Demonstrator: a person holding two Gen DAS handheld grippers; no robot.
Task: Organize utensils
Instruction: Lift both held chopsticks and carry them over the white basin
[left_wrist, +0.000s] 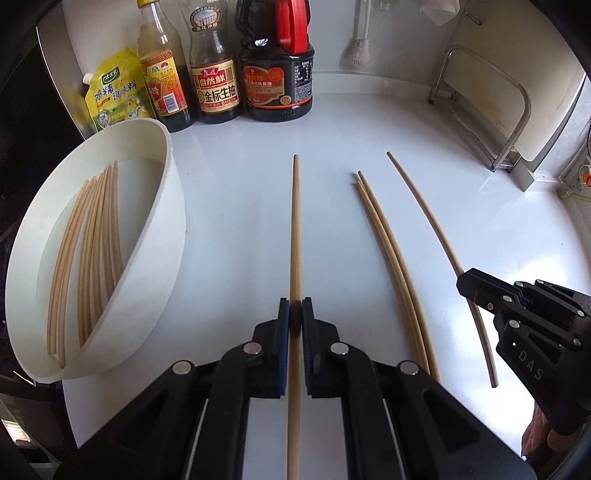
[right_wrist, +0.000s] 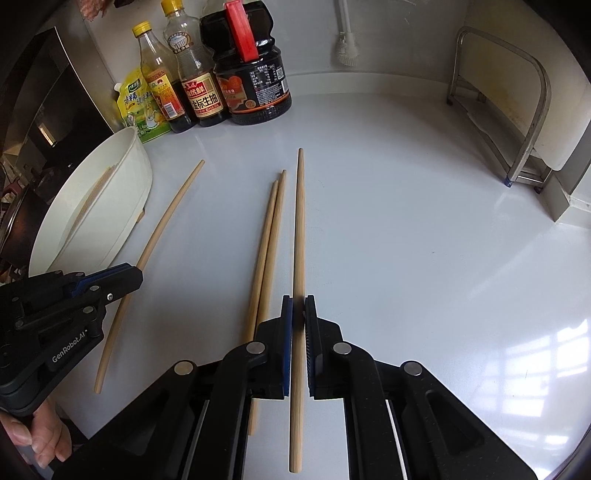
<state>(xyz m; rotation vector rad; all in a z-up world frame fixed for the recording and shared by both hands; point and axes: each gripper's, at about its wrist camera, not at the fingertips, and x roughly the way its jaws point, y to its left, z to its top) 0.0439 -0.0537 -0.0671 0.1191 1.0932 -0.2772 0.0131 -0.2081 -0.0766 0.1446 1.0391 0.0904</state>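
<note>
My left gripper (left_wrist: 295, 314) is shut on a wooden chopstick (left_wrist: 295, 229) that points away from me over the white counter. My right gripper (right_wrist: 298, 314) is shut on another chopstick (right_wrist: 299, 229), also pointing away. The right gripper shows in the left wrist view (left_wrist: 480, 288) at the right, and the left gripper shows in the right wrist view (right_wrist: 118, 277) at the left. Two loose chopsticks (left_wrist: 391, 251) lie side by side between the held ones, also seen in the right wrist view (right_wrist: 267, 236). A white oval tub (left_wrist: 155, 258) at the left holds several chopsticks (left_wrist: 92, 240).
Sauce bottles (left_wrist: 218, 74) and a yellow seasoning pouch (left_wrist: 110, 96) stand along the back wall. A metal rack (left_wrist: 509, 110) with a cutting board stands at the back right. A white brush (left_wrist: 358, 48) hangs on the wall. A dark appliance (right_wrist: 44, 110) sits left of the tub.
</note>
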